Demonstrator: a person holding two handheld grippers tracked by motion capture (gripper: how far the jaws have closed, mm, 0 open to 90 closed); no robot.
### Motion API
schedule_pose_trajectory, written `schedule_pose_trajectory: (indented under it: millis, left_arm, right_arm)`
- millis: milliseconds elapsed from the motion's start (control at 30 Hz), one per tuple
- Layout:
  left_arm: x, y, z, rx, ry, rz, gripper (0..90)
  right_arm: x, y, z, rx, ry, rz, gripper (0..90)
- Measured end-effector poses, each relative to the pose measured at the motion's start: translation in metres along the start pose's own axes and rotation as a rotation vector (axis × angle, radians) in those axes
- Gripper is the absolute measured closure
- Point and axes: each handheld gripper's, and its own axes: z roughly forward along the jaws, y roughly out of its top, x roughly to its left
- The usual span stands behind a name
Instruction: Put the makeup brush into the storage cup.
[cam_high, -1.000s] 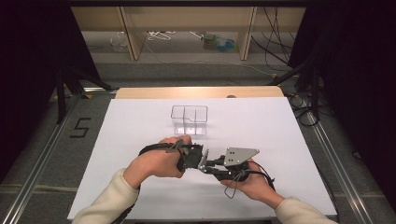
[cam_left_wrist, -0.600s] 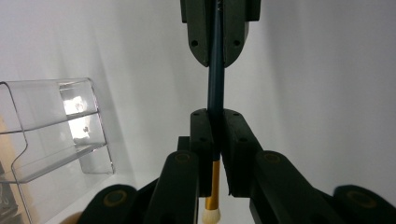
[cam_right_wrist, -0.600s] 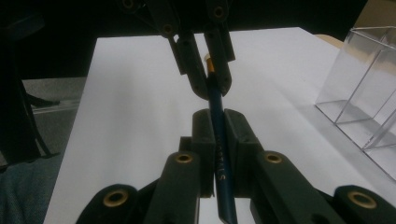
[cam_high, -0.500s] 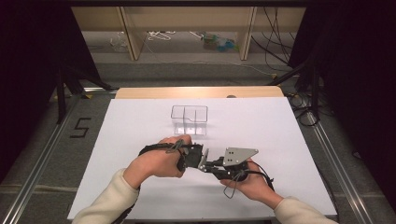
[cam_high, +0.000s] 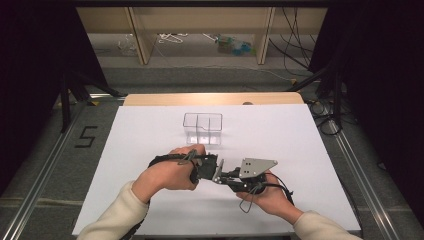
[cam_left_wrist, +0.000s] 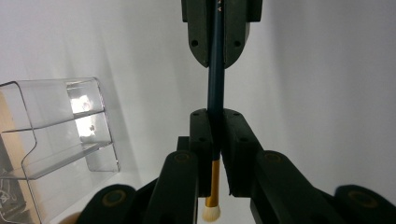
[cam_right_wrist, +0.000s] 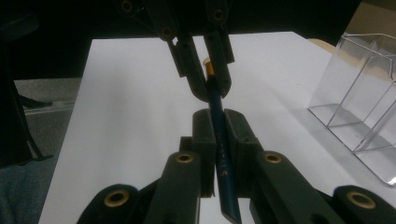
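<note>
White worktop (cam_high: 150, 140), clear box (cam_high: 202, 128) at twelve o'clock. Left claw (cam_left_wrist: 215, 140) and right claw (cam_right_wrist: 219, 135) both clench one brush (cam_left_wrist: 215, 93) above the near centre, seemingly mid-handover. Next, one claw must release.

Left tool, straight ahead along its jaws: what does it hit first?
Most likely the right tool, facing it jaw to jaw. Both are shut on the same slim dark-blue brush with a gold ferrule. The clear plastic compartment box sits off to the side.

Right gripper (cam_right_wrist: 215, 122) clamps brush (cam_right_wrist: 219, 140); left gripper (cam_right_wrist: 205, 84) grips it beyond. Clear box (cam_right_wrist: 359, 88) at right on white surface (cam_right_wrist: 126, 93).
</note>
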Motion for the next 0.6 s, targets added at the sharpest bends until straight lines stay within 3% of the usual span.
schedule_pose_trajectory:
  millis: [400, 600]
  left_arm:
    - [0.0000, -0.0010, -0.0033, -0.020, 0.018, -0.008, 79.3]
    - [0.0008, -0.0042, -0.0066, -0.044, 0.041, -0.017, 77.8]
  right_arm:
    - [-0.0015, 0.0008, -0.0028, 0.008, -0.010, -0.006, 84.5]
    - [-0.0026, 0.0012, -0.0041, -0.006, -0.033, 0.013, 84.6]
